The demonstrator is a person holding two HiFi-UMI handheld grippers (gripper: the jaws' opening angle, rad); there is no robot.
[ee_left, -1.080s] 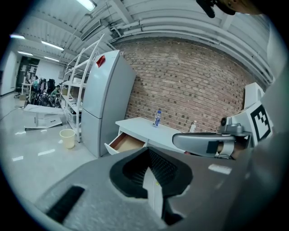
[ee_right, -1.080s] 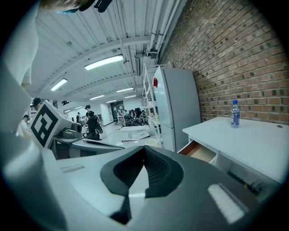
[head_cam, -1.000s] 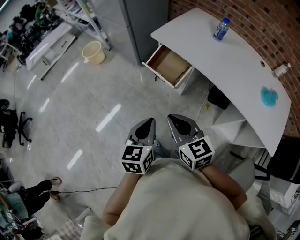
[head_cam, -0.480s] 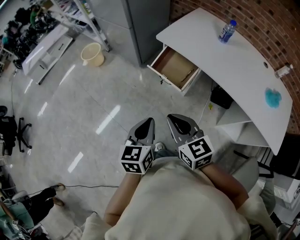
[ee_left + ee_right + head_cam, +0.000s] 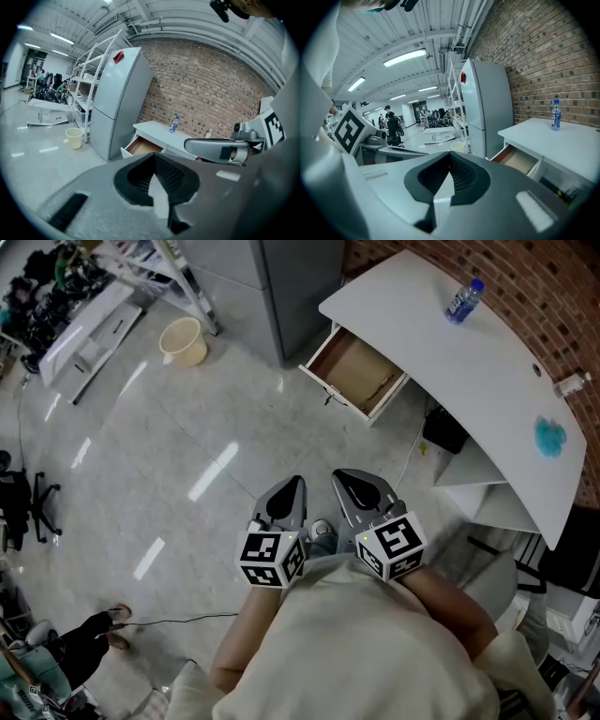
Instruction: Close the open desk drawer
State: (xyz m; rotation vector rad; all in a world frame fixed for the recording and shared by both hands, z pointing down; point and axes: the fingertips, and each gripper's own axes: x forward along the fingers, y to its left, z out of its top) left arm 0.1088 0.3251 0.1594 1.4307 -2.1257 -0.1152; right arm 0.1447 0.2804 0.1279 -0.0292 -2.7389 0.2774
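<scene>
A white desk stands along a brick wall. Its left drawer is pulled out, showing a brown, empty inside; it also shows in the left gripper view as the drawer and in the right gripper view as the drawer. My left gripper and right gripper are held side by side close to my body, well short of the drawer, over the floor. Both are shut with nothing between the jaws.
A water bottle and a blue cloth lie on the desk. A grey fridge stands left of the drawer, with a cream bucket and metal shelving beyond it. A black object sits under the desk.
The desk and drawer have shifted up and to the right in the head view as I moved; both grippers stay shut and keep the same place before my body.
</scene>
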